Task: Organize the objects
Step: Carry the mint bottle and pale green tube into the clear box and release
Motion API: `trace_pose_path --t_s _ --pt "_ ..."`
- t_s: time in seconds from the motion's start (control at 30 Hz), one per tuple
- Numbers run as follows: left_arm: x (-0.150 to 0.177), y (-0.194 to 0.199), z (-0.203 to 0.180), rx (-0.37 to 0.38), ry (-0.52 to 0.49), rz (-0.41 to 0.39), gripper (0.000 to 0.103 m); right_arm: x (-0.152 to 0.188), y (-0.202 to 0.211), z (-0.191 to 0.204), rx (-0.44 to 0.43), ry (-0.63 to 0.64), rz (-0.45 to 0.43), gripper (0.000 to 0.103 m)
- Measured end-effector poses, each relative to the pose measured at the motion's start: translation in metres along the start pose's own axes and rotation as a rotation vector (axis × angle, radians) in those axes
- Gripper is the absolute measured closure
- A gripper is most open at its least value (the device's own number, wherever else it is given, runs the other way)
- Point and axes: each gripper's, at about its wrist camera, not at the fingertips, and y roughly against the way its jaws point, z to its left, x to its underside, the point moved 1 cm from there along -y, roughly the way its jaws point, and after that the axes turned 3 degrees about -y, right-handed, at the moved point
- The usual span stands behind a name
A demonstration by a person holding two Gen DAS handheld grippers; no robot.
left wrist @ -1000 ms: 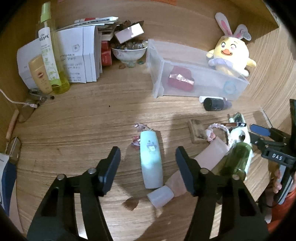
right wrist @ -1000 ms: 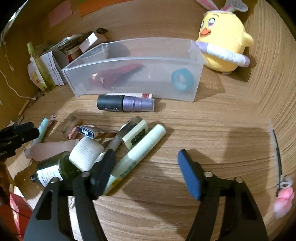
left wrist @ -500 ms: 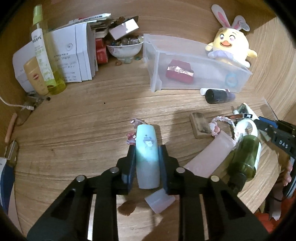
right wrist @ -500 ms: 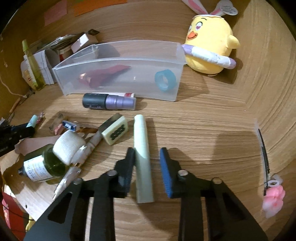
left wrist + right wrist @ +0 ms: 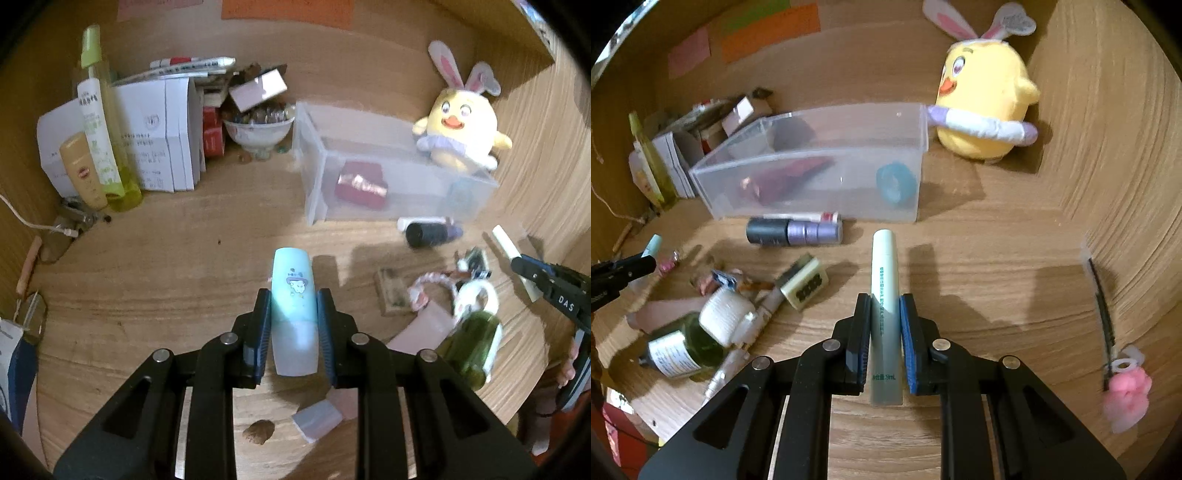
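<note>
1. on the wooden tabletop (image 5: 997,258), bare room lay between the right gripper (image 5: 884,332) and the clear bin (image 5: 820,166).
2. its fingers (image 5: 862,332) clamped a pale green tube (image 5: 884,280).
3. the left gripper (image 5: 293,325) gripped a light blue tube (image 5: 293,295).
4. a purple bottle (image 5: 798,232) lay against the bin front; the plush chick (image 5: 982,99) stood beside the bin's end.
</note>
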Motion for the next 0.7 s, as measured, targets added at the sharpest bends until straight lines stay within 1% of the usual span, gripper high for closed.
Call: trace_pose_path --t_s 0.17,0.4,0.57,0.7 --pt "-0.017 0.011 -0.007 0.025 0.015 -0.043 0.079 -0.012 0.019 0.002 -0.019 0.015 -0.065 0.089" --pt "-0.039 0.023 -0.020 0.044 0.022 -0.097 0.079 -0.035 0.040 0.005 -0.078 0.035 -0.147 0.089" --pt "-0.058 0.026 -0.029 0.060 0.026 -0.122 0.079 -0.052 0.043 0.014 -0.117 0.066 -0.184 0.089" --pt "-0.070 0.027 -0.033 0.060 0.023 -0.137 0.079 -0.064 0.037 0.022 -0.144 0.092 -0.191 0.089"
